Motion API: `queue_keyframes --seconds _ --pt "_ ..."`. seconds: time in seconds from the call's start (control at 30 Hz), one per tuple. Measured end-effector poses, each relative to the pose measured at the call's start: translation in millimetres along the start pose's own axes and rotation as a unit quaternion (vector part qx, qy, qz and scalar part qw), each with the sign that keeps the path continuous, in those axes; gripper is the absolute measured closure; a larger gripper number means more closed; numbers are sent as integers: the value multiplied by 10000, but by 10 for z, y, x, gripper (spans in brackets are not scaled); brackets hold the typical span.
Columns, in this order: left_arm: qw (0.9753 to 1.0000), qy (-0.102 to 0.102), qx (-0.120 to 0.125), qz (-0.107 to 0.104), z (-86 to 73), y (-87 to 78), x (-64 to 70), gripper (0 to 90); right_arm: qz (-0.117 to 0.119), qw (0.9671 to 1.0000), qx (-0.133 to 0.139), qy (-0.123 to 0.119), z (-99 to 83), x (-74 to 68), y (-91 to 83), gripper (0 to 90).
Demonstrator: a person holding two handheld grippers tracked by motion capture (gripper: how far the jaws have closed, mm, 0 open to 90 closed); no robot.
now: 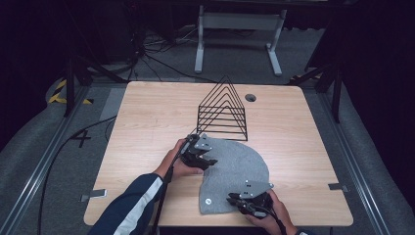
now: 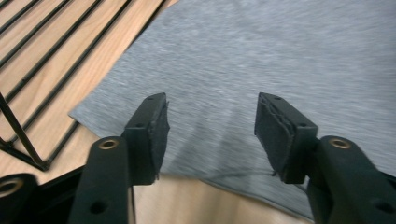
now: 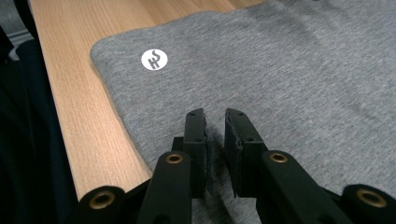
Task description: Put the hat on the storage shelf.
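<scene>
A grey cloth [image 1: 237, 169] with a rounded right edge lies flat on the wooden table [image 1: 147, 122]. A small white round logo [image 3: 154, 59] marks its near left corner. My left gripper [image 1: 209, 160] hovers open over the cloth's far left corner [image 2: 93, 109], jaws wide apart with only flat cloth [image 2: 257, 56] below them. My right gripper [image 1: 234, 199] sits at the cloth's near edge. Its jaws are closed to a narrow gap [image 3: 215, 126] with grey fabric [image 3: 303, 70] pinched between them.
A black wire rack [image 1: 222, 110] with triangular dividers stands just behind the cloth; its base bars [image 2: 37, 70] show in the left gripper view. A round cable hole [image 1: 250, 97] is at the table's far edge. A dark sleeve [image 1: 129, 208] enters from the lower left.
</scene>
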State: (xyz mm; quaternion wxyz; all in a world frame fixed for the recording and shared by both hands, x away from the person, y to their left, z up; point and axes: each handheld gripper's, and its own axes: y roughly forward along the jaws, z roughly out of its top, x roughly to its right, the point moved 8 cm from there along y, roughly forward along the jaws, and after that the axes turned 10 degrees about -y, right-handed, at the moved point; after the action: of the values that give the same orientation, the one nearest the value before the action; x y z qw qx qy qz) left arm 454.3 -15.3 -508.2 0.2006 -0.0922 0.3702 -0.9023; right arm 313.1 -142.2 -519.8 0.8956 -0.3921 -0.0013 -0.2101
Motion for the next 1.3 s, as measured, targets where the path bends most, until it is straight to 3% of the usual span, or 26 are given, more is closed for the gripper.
queue_keyframes --seconds 0.1,0.17,0.27,0.4,0.6,0.67,0.8,0.87,0.9,1.0,1.07,1.13,1.23,1.3 --pt "9996 -115 -238 -74 -94 80 -28 507 11 10000 -73 45 -35 39 -32 758" --pt "9991 -203 -331 -172 -127 50 -3 530 -36 9999 -145 16 -85 79 -80 746" --pt "9987 -149 -430 -208 -209 -33 95 545 -58 9997 -190 156 -156 140 -145 724" --pt "9984 -179 -377 -380 -347 -143 354 559 -212 9990 -284 287 -243 244 -217 697" --pt "9975 27 -450 -540 -530 -307 790 570 -542 9968 -329 489 -348 455 -282 661" --pt "9976 15 -505 -480 -549 -329 889 575 -657 9956 -339 571 -375 542 -289 650" --pt "9963 71 -563 -645 -548 -323 1086 587 -835 9938 -321 658 -410 725 -282 613" --pt "9962 40 -504 -711 -546 -317 1131 585 -969 9929 -341 608 -409 799 -268 535" --pt "9963 71 -502 -701 -546 -321 1125 572 -996 9923 -335 656 -411 841 -258 508" --pt "9958 -94 -501 -756 -548 -378 1069 466 -984 9914 -392 768 -412 885 -253 478" --pt "9983 -213 -116 -534 -461 -505 891 410 -1037 9904 -443 797 -380 935 -256 452" --pt "9984 -453 71 -322 -410 -581 689 355 -969 9908 -320 888 -331 954 -260 420" --pt "9971 -748 -46 114 -448 -556 316 300 -961 9903 -362 937 -284 971 -209 355" --pt "9942 -1069 -111 59 -493 -481 157 279 -954 9894 -442 1002 -273 977 -163 318"
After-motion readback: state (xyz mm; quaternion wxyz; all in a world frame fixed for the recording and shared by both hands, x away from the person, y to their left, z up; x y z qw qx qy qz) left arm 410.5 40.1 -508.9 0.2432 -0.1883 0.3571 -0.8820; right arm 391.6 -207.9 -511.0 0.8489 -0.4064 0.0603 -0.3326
